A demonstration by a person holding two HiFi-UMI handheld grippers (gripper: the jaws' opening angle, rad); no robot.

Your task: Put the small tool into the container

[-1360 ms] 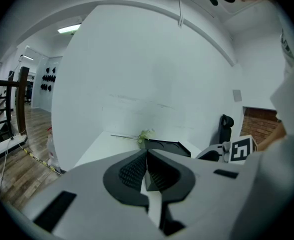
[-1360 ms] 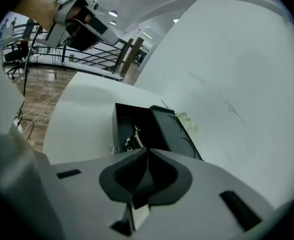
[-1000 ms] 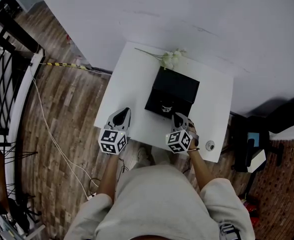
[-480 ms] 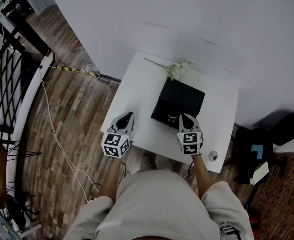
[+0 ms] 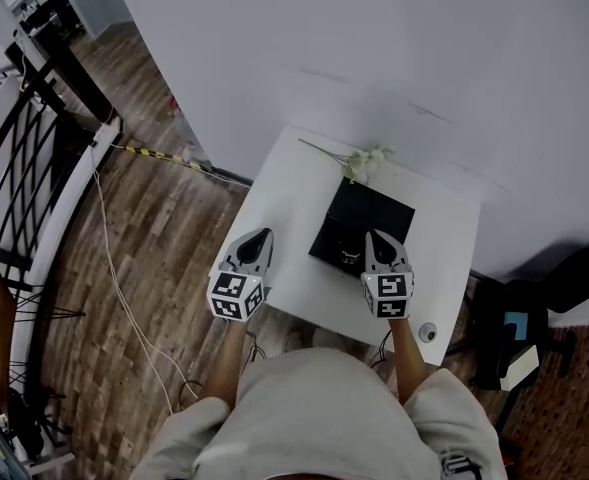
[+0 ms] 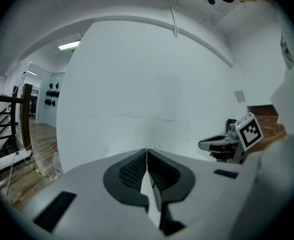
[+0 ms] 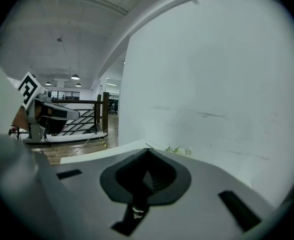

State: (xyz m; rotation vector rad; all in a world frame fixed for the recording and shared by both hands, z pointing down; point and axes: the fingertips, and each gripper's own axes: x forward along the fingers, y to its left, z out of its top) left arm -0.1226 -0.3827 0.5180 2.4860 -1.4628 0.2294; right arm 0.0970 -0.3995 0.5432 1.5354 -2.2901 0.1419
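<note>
Both tools raised since the earlier frame, left tool (image 5: 263,235) and right tool (image 5: 379,237) jaws together, empty, only head view shows black container (image 5: 374,208) on desk (image 5: 294,198), small tool (image 5: 348,256) inside by its front wall, gripper views catch mostly wall.

The left gripper (image 6: 147,151) has its jaws pressed together with nothing between them, facing a plain white wall (image 6: 151,84). At the right sits the right gripper (image 6: 202,144) with its marker cube (image 6: 249,130). A dark railing (image 6: 7,119) stands over wooden floor (image 6: 22,176) at the far left.
</note>
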